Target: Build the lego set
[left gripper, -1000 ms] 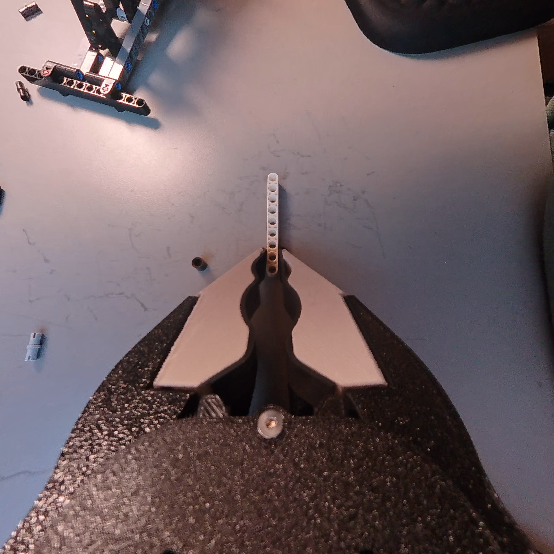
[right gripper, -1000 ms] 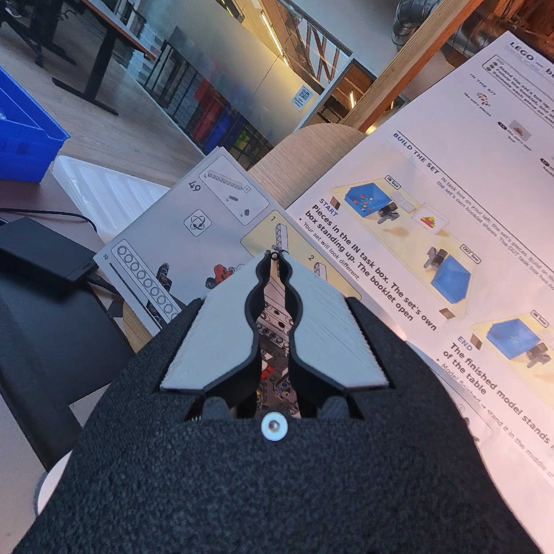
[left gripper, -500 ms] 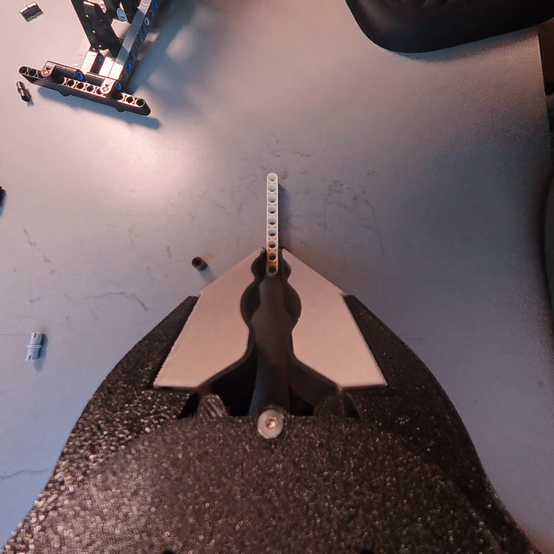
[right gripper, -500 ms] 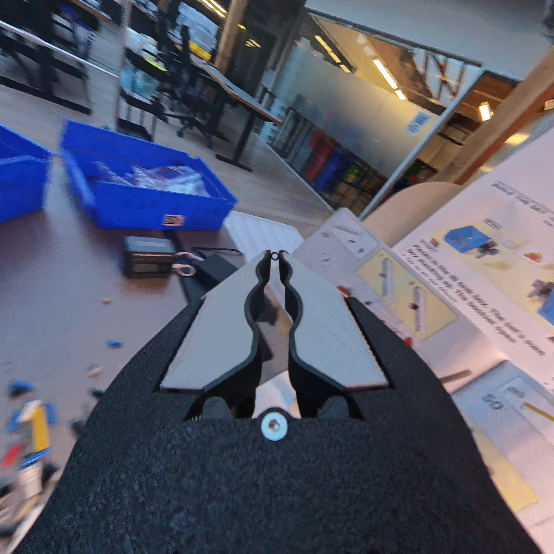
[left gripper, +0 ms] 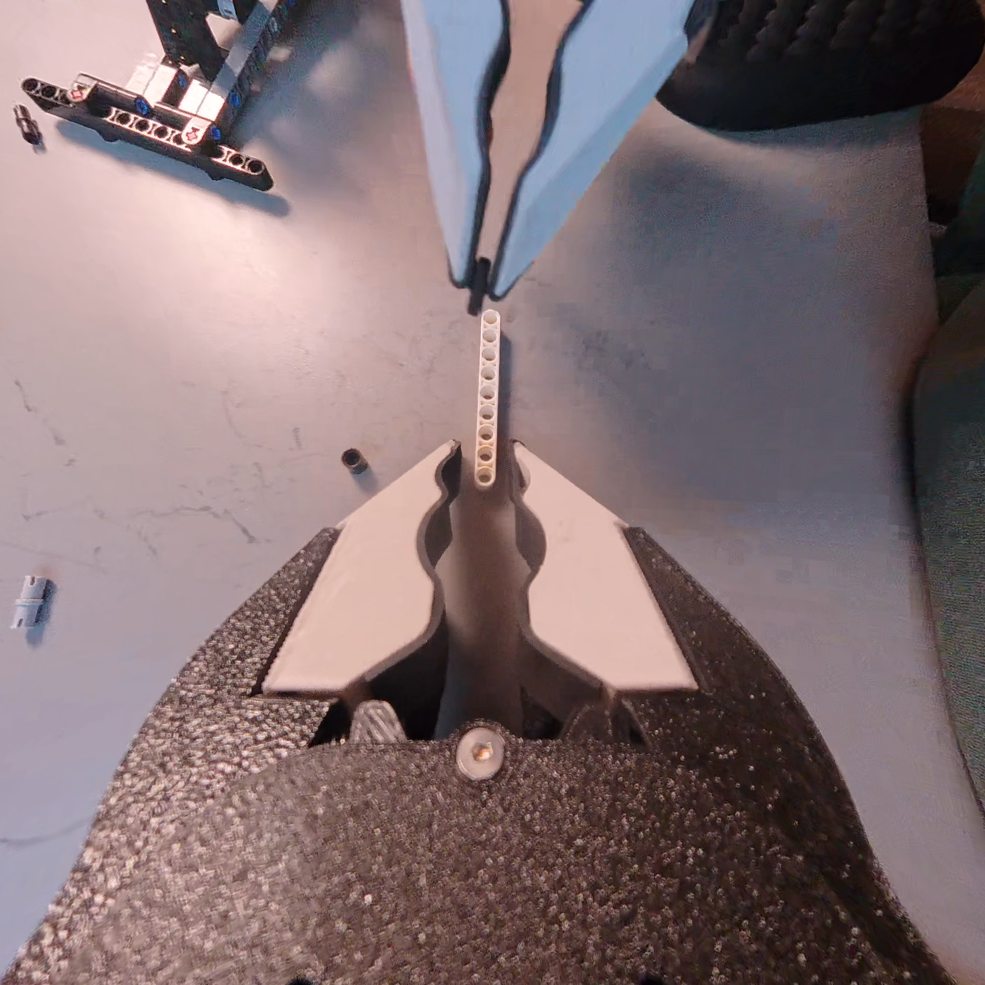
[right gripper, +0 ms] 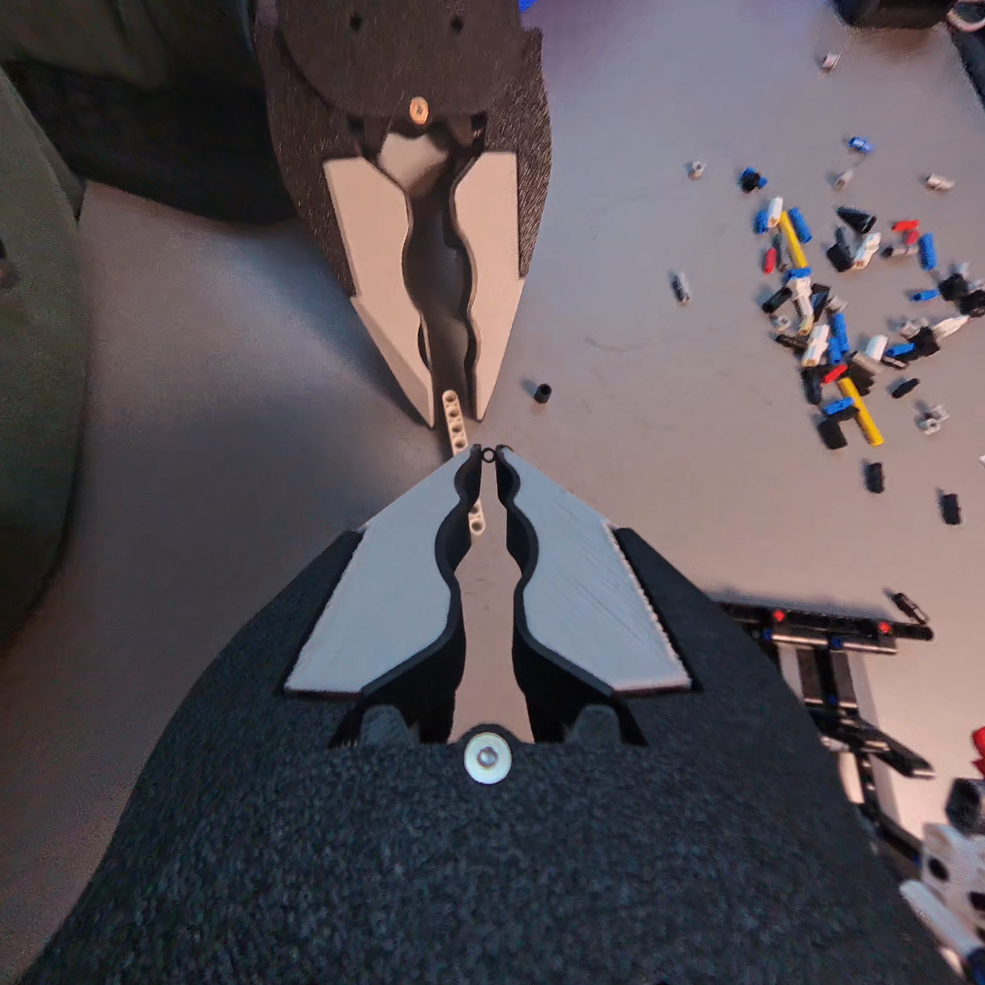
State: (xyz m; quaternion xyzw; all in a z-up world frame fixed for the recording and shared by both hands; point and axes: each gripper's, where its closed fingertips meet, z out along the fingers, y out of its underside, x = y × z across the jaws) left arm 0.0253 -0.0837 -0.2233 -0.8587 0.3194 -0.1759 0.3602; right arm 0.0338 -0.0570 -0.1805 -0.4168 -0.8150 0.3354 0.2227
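Gripping: the right gripper (left gripper: 482, 285) pinches a small black pin (left gripper: 478, 290) at its fingertips, just off the far end of the white beam (left gripper: 489, 405).
Left gripper (left gripper: 484, 453): fingers spread, the beam's near end lying loose between them on the table (left gripper: 746, 426).
Writing: none legible.
Around: a black bush (left gripper: 354, 461) beside the left fingers, the partial model (left gripper: 176, 90) far left (top cut off), loose pieces (right gripper: 842, 320) blurred.

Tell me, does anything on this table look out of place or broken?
Nothing looks broken. Loose pieces lie scattered; a black bush sits alone beside the left gripper, open around the white beam, while the right gripper pinches a black pin.
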